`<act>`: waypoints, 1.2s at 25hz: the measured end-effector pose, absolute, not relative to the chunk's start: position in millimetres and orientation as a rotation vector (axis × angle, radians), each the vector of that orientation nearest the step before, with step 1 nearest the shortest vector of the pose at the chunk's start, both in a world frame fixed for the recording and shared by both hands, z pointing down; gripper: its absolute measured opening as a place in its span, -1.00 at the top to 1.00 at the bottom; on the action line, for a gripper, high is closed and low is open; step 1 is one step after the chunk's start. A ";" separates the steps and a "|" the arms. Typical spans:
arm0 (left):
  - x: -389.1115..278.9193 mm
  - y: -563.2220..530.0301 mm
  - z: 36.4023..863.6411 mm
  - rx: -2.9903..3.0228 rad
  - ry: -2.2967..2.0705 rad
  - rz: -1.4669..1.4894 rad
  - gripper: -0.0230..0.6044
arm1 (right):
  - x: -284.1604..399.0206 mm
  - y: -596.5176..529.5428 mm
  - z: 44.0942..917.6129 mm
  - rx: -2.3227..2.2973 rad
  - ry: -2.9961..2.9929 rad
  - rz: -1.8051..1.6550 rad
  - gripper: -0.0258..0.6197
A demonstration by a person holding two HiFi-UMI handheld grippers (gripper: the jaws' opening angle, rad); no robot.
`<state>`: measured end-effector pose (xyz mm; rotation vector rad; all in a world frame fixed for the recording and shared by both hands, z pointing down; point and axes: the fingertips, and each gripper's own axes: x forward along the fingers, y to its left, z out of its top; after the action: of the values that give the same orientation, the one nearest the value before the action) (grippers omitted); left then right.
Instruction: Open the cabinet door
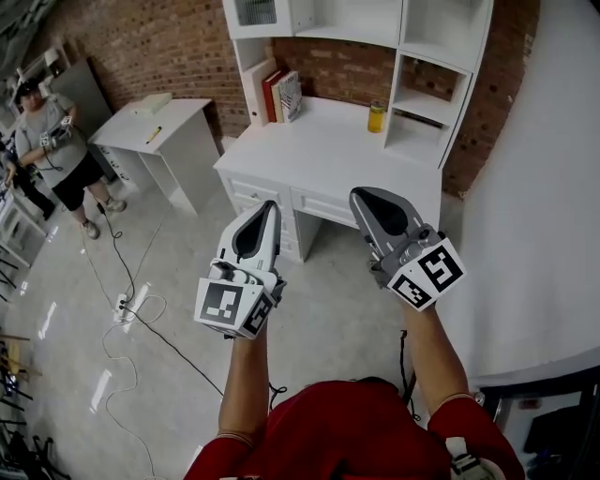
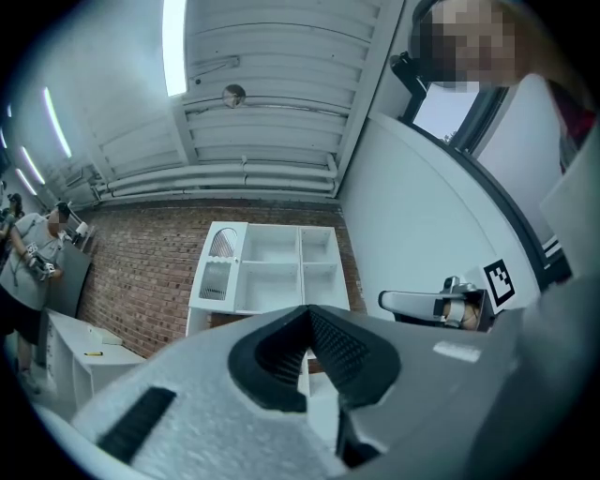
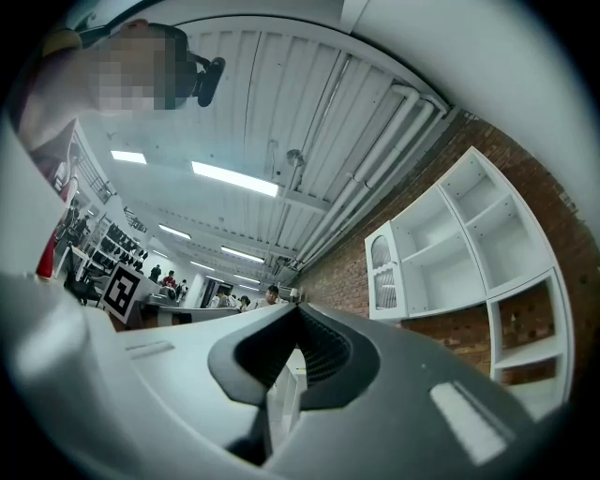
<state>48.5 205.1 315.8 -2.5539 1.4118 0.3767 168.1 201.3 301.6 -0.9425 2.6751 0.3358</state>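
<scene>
Holds the left gripper and the right gripper side by side above the floor, short of the white desk, both tilted slightly upward. Keeps each pair of jaws pressed together on nothing. Faces the hutch, with the cabinet door closed at its upper left, well apart from both.

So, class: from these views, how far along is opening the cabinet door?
Done: nothing; the cabinet door at the upper left of the hutch looks shut. In hand: left tool and right tool, both shut and empty, held out short of the desk. Left: reach the door, grip it, swing it open.
</scene>
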 end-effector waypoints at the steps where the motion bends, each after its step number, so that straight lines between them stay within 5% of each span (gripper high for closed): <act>1: 39.8 203.4 315.6 -2.550 1.412 0.378 0.93 | 161.6 198.7 300.9 -0.944 2.673 0.338 0.88; 17: -54.2 110.6 317.0 -2.502 1.462 0.370 0.93 | 86.9 95.0 298.3 -0.923 2.682 0.370 0.88; 30: -51.0 -142.3 301.0 -2.514 1.434 0.285 0.93 | 87.1 -155.7 291.1 -0.883 2.636 0.399 0.88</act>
<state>-51.0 -142.3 301.0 -2.5138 1.4337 0.2853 87.1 -155.7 291.1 -0.8834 2.6360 0.3992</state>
